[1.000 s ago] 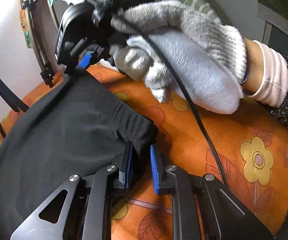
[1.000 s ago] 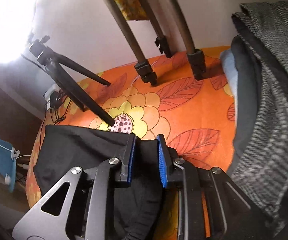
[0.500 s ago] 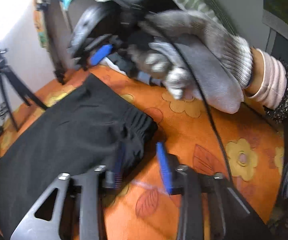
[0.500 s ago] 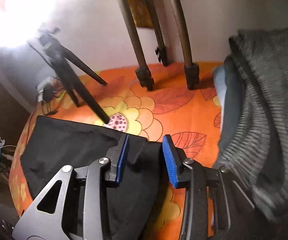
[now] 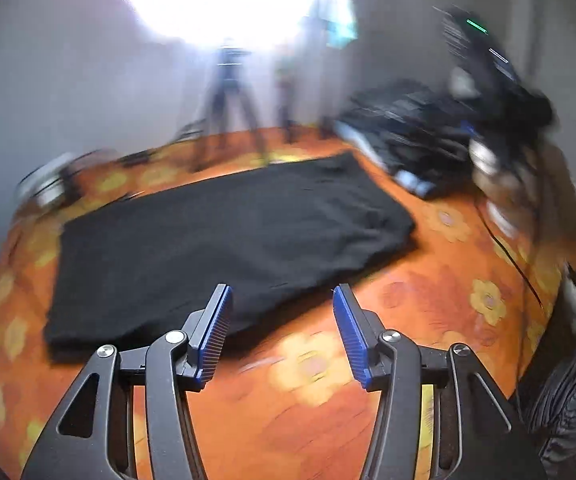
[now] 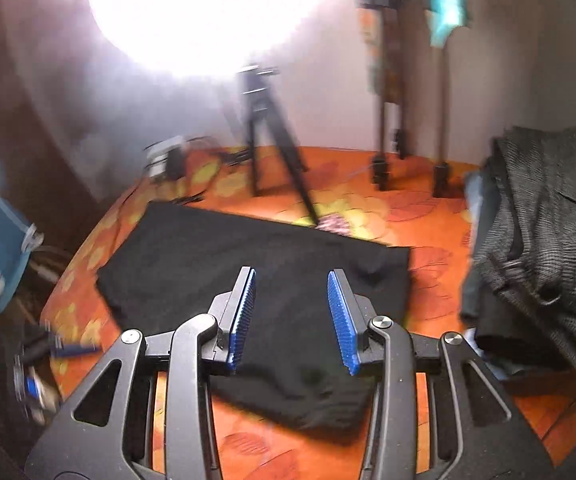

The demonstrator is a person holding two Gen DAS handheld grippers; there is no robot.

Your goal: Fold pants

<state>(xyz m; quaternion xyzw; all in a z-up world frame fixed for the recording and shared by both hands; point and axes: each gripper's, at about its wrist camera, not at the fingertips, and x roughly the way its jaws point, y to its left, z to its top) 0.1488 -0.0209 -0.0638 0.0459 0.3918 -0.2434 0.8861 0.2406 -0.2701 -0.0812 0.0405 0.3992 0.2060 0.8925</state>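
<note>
Black pants (image 5: 223, 236) lie folded flat on the orange floral cloth (image 5: 440, 296), while left gripper (image 5: 281, 332) and right gripper (image 6: 292, 316) hover above with jaws apart, holding nothing.

The folded black fabric pants (image 5: 223, 236) lie flat on the orange flowered bedspread (image 5: 428, 292), ahead of the left claw (image 5: 281, 334); the small black tripod (image 5: 229, 108) stands behind them.

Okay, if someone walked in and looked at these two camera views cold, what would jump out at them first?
Probably the black pants, lying flat in a folded rectangle in the middle of the orange flowered bedspread. Next, the blue-padded left gripper and right gripper, both open and holding nothing, just short of or above the pants. Behind them a blown-out white glare covers the far wall above a black tripod.
</note>
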